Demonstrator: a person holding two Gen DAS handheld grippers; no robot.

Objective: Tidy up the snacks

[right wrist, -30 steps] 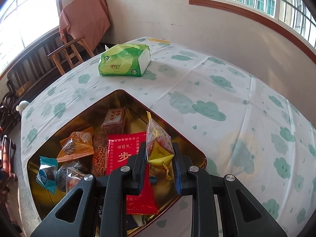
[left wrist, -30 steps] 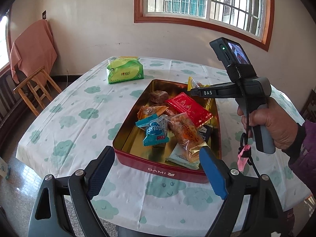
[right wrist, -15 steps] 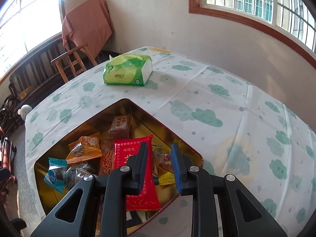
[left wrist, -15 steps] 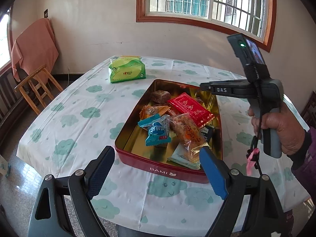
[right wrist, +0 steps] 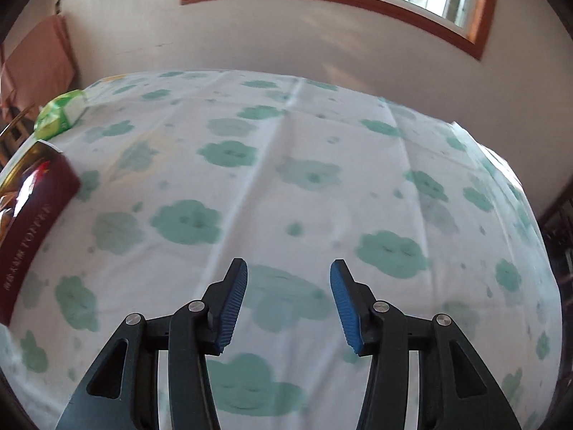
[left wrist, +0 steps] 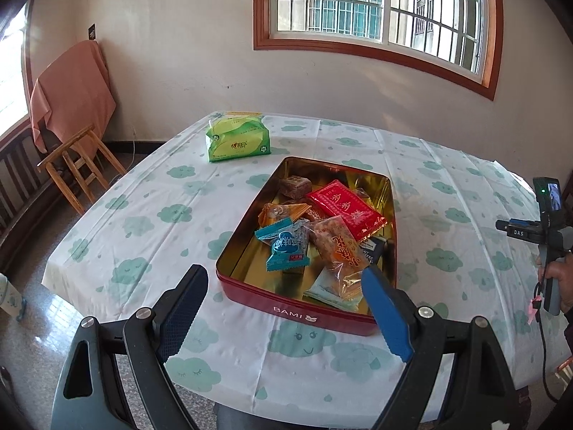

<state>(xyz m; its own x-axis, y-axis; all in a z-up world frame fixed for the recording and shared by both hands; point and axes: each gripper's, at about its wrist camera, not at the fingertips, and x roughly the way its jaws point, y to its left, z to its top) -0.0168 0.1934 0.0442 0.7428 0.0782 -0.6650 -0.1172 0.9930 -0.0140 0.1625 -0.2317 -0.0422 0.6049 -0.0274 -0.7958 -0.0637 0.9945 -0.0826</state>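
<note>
- my left gripper [left wrist: 286, 319] hangs at the near edge of the table, fingers spread wide with nothing between them; the blue pads [left wrist: 385, 317] frame the near wall of the tin
- the red snack tin [left wrist: 297, 310] with "BAMI" on its front sits on the cloud-print tablecloth [left wrist: 150, 222], gold inside, and that's where the snacks are
- inside it: a red flat packet [left wrist: 345, 209] toward the far right, a brown wrapped square [left wrist: 295, 186] at the far end, an orange packet [left wrist: 283, 212] mid-left, a teal candy wrapper [left wrist: 286, 247] in front of that, and a clear bag of orange-brown snacks [left wrist: 335, 251] lying across the near right
- my right gripper [right wrist: 288, 299] is off to the right of the tin, over bare tablecloth; fingers apart and holding nothing; that view is a bit blurry
- from the right wrist camera the tin's corner [right wrist: 34, 211] only pokes in at the left edge
- a green tissue pack [left wrist: 237, 138] sits further back on the table, well apart from the tin; a wooden stool [left wrist: 77, 168] with a pink cloth [left wrist: 71, 96] behind it stands off to the left
</note>
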